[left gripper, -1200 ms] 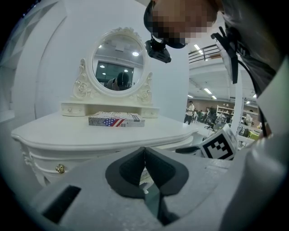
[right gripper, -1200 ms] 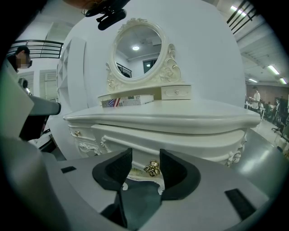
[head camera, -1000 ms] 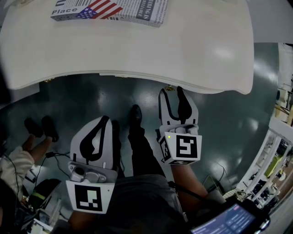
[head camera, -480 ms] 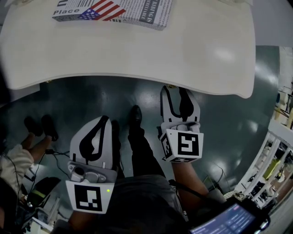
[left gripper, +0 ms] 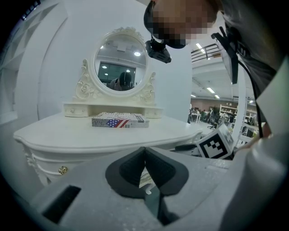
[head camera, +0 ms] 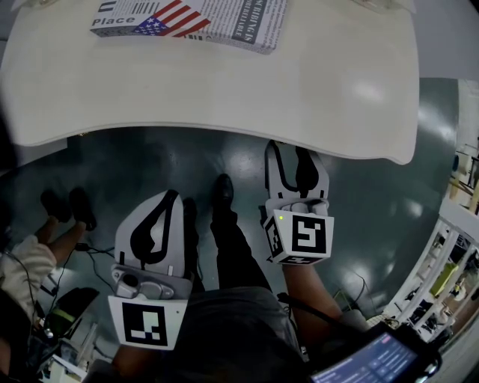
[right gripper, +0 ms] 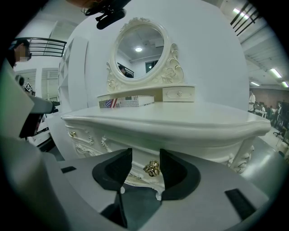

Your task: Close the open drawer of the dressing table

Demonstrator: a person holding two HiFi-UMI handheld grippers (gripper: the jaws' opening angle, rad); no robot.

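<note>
The white dressing table (head camera: pixel 224 82) fills the top of the head view, its curved edge overhanging a dark green floor (head camera: pixel 142 161). A box with a flag print (head camera: pixel 191 19) lies at the upper middle of the tabletop. In the right gripper view an oval mirror (right gripper: pixel 144 52) in a carved frame stands at the upper centre.

The drawer (right gripper: pixel 137 164) sits low in the centre of the right gripper view, under the tabletop's lip. Its front is white with carved scrollwork and carries a gold knob (right gripper: pixel 152 169). How far it stands out from the table cannot be told.

The right gripper (right gripper: pixel 145 155) has its jaws spread, and the knob shows in the gap between them, nearer the right-hand jaw (not touching either). From above, the tips of this gripper (head camera: pixel 288 153) reach right up to the table's edge.

The left gripper (head camera: pixel 174 196) hangs lower left in the head view, well apart from the table. Its jaws are pressed together at the tips with nothing between them (left gripper: pixel 145 150).
</note>
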